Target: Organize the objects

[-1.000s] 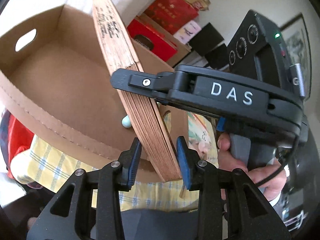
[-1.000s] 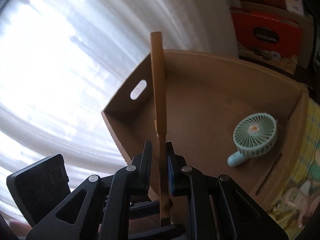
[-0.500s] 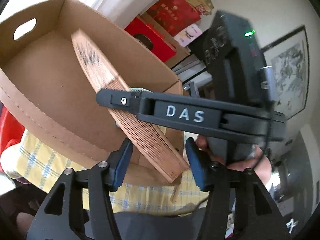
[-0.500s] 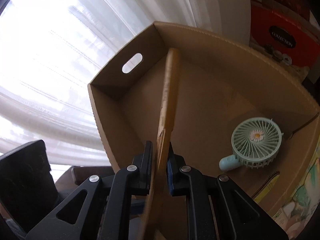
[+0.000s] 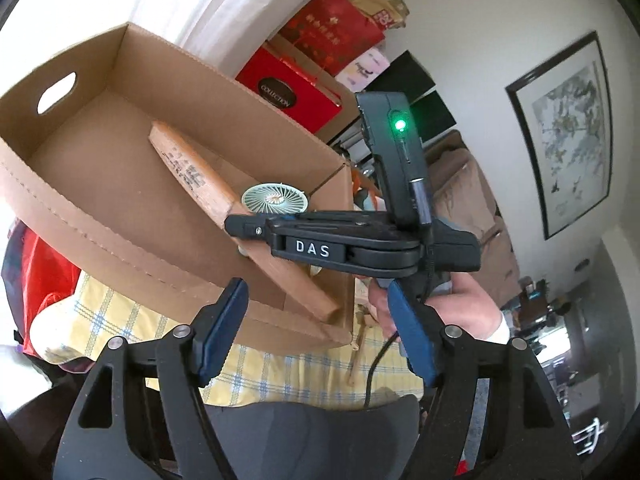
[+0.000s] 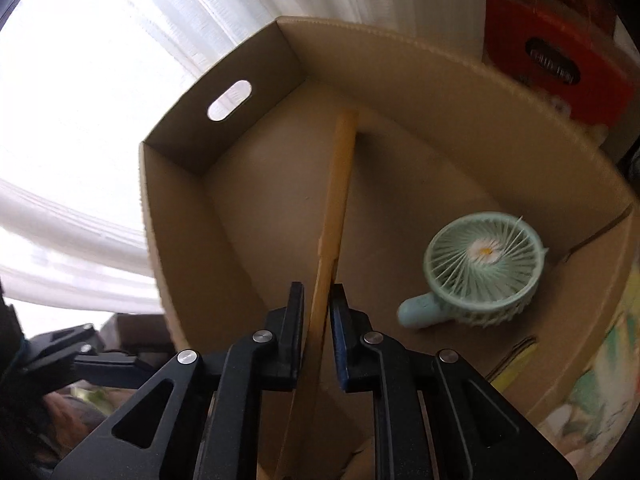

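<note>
The right gripper [image 6: 316,316] has its black fingers [image 6: 290,320] pinching a closed folding fan of brown wooden slats [image 6: 338,184] near its narrow end. The fan slants down into an open brown cardboard box with an oval handle cut-out [image 6: 188,148]. Its far, wider end lies low near the middle of the box floor, while the gripped end sits up at the near wall. In the left wrist view the same fan [image 5: 192,172] shows dark printing on its outer slat, and the right gripper [image 5: 248,232], marked DAS, clamps it from the side, held by a person's hand [image 5: 452,304].

The left gripper [image 5: 320,332] has just been opening. Its blue-padded fingers [image 5: 224,328] stand spread wide with nothing pressed between them, and the fan's near tip lies beyond them, apart from both pads.

A small mint-green handheld fan with a round grille and a daisy at its hub [image 6: 480,272] lies on the box floor to the right of the wooden fan, apart from it. The box [image 5: 80,184] rests on a yellow checked cloth [image 5: 92,316]. Behind it stands a red gift box [image 5: 292,92].
</note>
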Motion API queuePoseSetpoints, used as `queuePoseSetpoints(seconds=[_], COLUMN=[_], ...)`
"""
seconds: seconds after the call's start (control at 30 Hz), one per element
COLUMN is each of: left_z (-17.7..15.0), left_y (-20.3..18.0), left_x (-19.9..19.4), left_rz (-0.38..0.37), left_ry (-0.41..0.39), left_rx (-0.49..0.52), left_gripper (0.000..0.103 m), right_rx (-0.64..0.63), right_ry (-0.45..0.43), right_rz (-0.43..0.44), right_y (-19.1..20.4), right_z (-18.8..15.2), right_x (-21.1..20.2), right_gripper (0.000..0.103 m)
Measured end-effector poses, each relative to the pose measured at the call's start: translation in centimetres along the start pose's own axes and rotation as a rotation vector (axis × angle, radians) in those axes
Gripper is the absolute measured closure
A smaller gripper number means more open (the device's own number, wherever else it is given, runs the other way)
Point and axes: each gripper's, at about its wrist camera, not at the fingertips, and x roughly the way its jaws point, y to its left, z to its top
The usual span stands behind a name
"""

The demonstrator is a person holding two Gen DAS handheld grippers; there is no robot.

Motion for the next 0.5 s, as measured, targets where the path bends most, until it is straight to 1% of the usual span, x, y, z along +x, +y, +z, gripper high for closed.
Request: queuePoseSetpoints(seconds=[0.07, 0.13, 0.17, 0.2, 0.23, 0.3, 0.4, 0.47, 0.5], left_z=[-0.1, 0.0, 0.1, 0.0, 0.2, 0.4, 0.6, 0.5, 0.5], left_y=[0.3, 0.4, 0.6, 0.7, 0.9, 1.2, 1.5, 1.5, 1.5], left_x=[-0.7, -1.5, -1.9, -2.3, -2.6, -2.9, -2.9, -2.8, -2.8], left_rz=[-0.003, -0.001, 0.004, 0.005, 0.003, 0.003, 0.017, 0.021, 0.022], left_ry=[-0.013, -0.034, -0.043, -0.051, -0.065, -0.073, -0.070, -0.068, -0.068], left_rx=[-0.007, -0.007, -0.007, -0.007, -0.012, -0.021, -0.022, -0.020, -0.019], left_gripper=[0.034, 0.034, 0.032, 0.025, 0.021, 0.020, 0.019, 0.019, 0.016], right_rx=[-0.004, 0.029, 0.034, 0.032, 0.034, 0.043, 0.060, 0.055, 0.053], right_ry=[0.002, 0.007, 0.006, 0.007, 0.010, 0.007, -0.024, -0.057, -0.082], right_rz=[-0.037, -0.016, -0.012, -0.026, -0.033, -0.032, -0.022, -0.039, -0.049], right_y=[-0.2, -0.8, -0.9, -1.0, -1.0, -1.2, -1.2, -0.9, -0.8], right_z=[0.1, 0.1, 0.1, -0.2, -0.4, -0.7, -1.2, -1.5, -1.8], right_x=[0.2, 0.6, 0.8, 0.9, 1.0, 1.0, 0.2, -0.9, -1.8], right_gripper=[0.089, 0.089, 0.089, 0.089, 0.089, 0.089, 0.088, 0.082, 0.081])
